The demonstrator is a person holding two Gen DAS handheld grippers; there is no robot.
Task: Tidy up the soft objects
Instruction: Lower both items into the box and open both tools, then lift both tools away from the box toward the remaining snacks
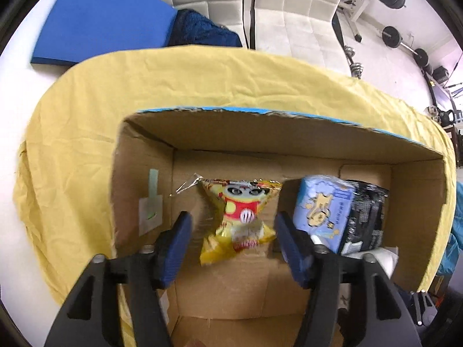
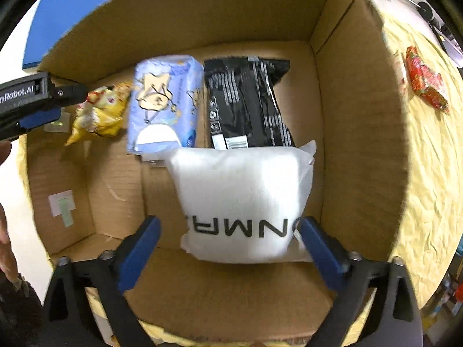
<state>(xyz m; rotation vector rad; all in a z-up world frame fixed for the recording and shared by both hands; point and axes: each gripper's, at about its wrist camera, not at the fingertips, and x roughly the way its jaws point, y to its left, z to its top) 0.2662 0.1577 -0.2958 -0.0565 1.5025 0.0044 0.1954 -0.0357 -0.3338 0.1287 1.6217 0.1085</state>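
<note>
A cardboard box stands on a yellow cloth. Inside lie a yellow snack bag, a pale blue tissue pack and a black packet. My left gripper is open, its fingers either side of the snack bag, apart from it. In the right wrist view the box also holds a white soft pack in front of the blue pack and black packet. My right gripper is open around the white pack. The snack bag lies beside the left gripper.
A red snack bag lies on the yellow cloth right of the box. A blue foam mat and dark blue fabric lie behind the cloth. White chairs and barbell weights stand beyond the table.
</note>
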